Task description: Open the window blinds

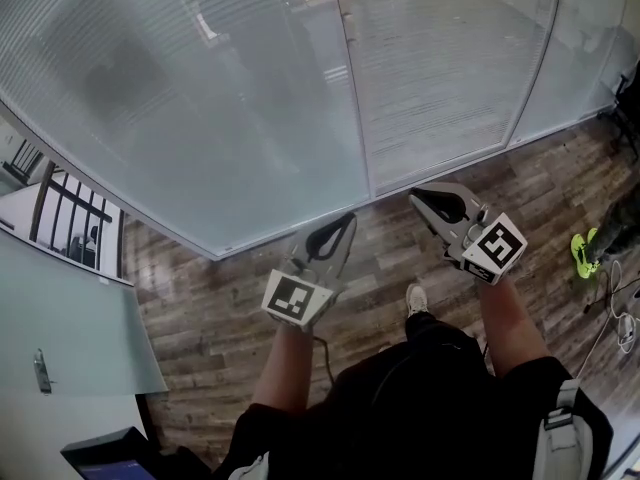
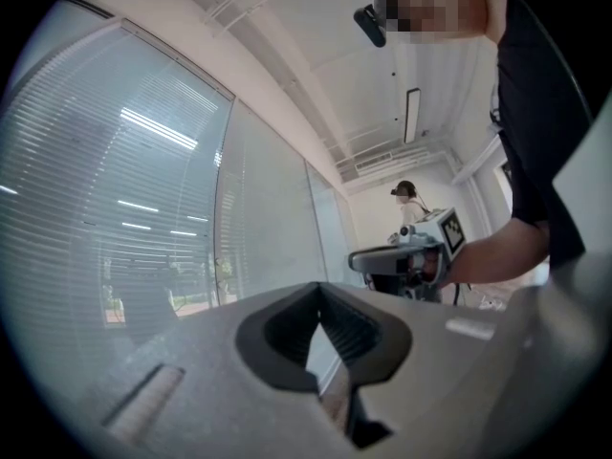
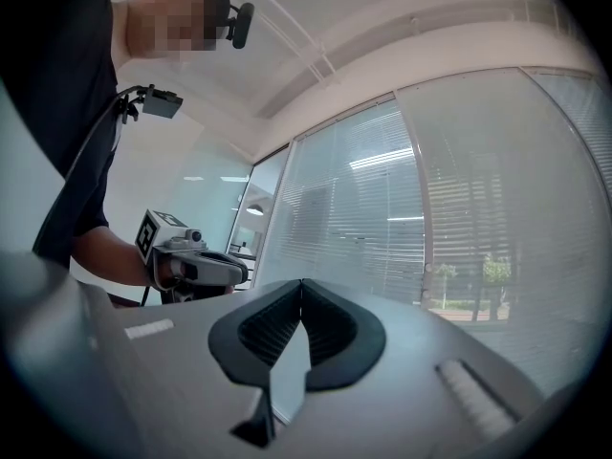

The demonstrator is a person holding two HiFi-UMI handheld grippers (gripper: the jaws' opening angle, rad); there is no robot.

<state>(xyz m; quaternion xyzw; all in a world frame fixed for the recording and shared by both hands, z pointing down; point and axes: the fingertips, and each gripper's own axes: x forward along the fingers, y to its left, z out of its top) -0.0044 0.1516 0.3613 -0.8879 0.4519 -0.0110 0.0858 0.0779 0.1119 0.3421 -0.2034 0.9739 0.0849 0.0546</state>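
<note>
Right, status. Biggest item is the white horizontal-slat window blinds, hanging behind a glass wall. The head view shows three glazed panels split by two thin vertical mullions. Slats are down on all three, and the outdoors shows only faintly through them. Below that, a dark wood-plank floor runs up to the base of the glass.

Two grey plastic grippers, one per hand. Both are held in the air in front of the glass, and neither touches it or the blinds.
- Left gripper: jaws together, black ribbed pads meeting at the tips, nothing between them.
- Right gripper: same, closed tip to tip, nothing held.

They sit side by side and apart, tips angled toward each other and toward the wall. Each shows up in the other's gripper view.

Two marker cubes, white with black square patterns: left cube and right cube, one on each gripper.

Small stuff:
- One second person wearing a headset, far down the room in the left gripper view.
- One neon-green shoe at the right edge of the head view.
- One white shoe of the wearer, between the forearms.
</note>
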